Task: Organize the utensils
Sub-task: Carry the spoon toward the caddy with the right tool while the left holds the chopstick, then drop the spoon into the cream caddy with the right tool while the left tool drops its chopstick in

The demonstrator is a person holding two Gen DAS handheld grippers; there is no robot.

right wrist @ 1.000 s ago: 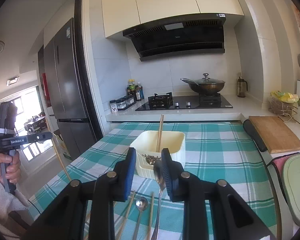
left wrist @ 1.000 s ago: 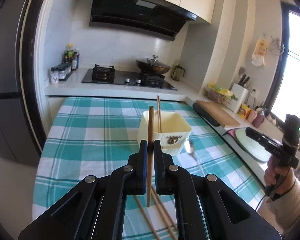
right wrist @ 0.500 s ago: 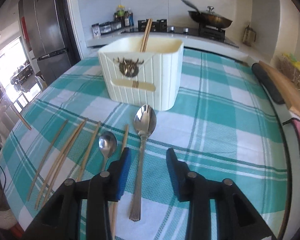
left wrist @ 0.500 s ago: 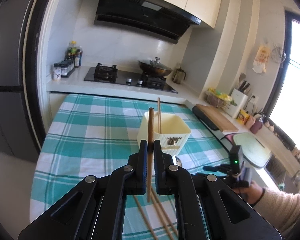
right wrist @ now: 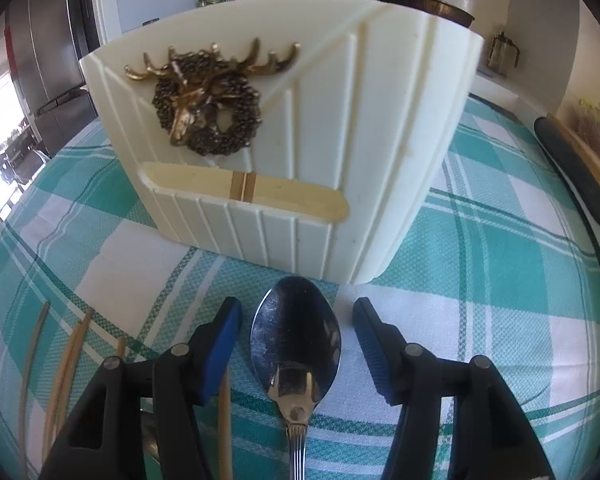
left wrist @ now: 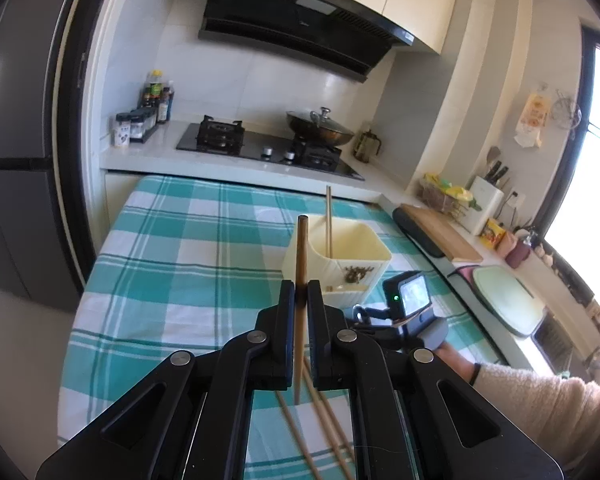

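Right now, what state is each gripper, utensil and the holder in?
left gripper: shut on a dark chopstick, held upright above the cloth.
right gripper: open, low, straddling the spoon.
spoon: flat on the cloth, bowl toward the holder, ungripped.
holder: upright, chopsticks standing inside.
loose chopsticks: lying on the cloth.
wok: lid on.

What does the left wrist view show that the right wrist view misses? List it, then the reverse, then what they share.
Only the left wrist view: the left gripper shut on a dark chopstick held upright, and the right hand.

Only the right wrist view: the spoon lying on the tablecloth between the open fingers of the right gripper, bowl toward the holder, not gripped.

Both: the cream utensil holder with its deer emblem, chopsticks standing inside it, loose chopsticks on the cloth, and the lidded wok.
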